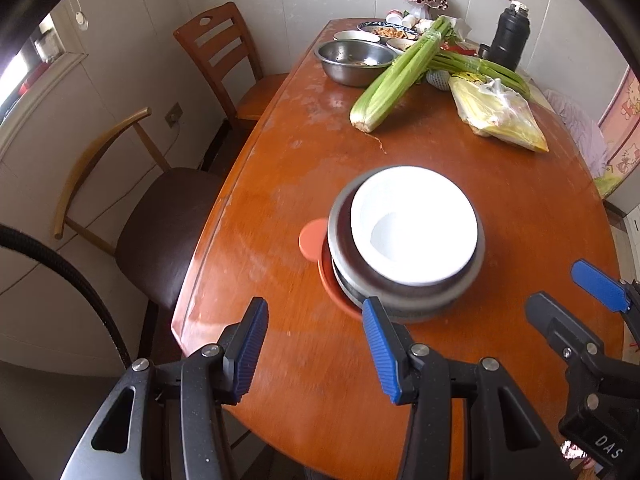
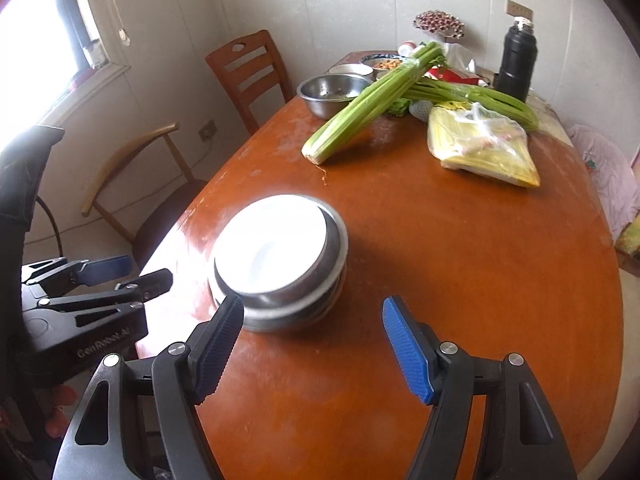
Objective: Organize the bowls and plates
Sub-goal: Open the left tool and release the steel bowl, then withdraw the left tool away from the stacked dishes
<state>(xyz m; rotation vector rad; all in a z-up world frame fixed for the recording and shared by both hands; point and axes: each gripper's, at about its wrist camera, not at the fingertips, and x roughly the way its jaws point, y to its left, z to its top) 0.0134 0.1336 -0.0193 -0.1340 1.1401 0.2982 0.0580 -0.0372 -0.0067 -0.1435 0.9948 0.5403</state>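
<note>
- Stack (image 1: 404, 240) mid-frame in left view, lower-left of centre in right view (image 2: 280, 260): white bowl (image 1: 414, 222) nested on top, steel bowls (image 1: 400, 296) under it, orange plate (image 1: 316, 240) at the bottom, poking out left. Largest down, smallest up; looks deliberately nested for stability.
- Sits on bare table (image 1: 320, 360), well apart from the clutter; probably chosen as the collecting spot.
- Left gripper (image 1: 316, 356) at bottom of left view, fingers spread, nothing held; right pad (image 1: 380, 352) just at stack's near rim, contact unclear.
- Right gripper (image 2: 312, 352) at bottom of right view, fingers spread, empty, short of the stack.
- Both flanking the stack; likely release done or a two-sided lift pending.
- Upper frame: steel basin (image 1: 354, 60), dishes (image 1: 384, 34) behind, probably still to collect. Celery (image 1: 400, 76), yellow bag (image 1: 496, 112), flask (image 1: 510, 36) alongside.
</note>
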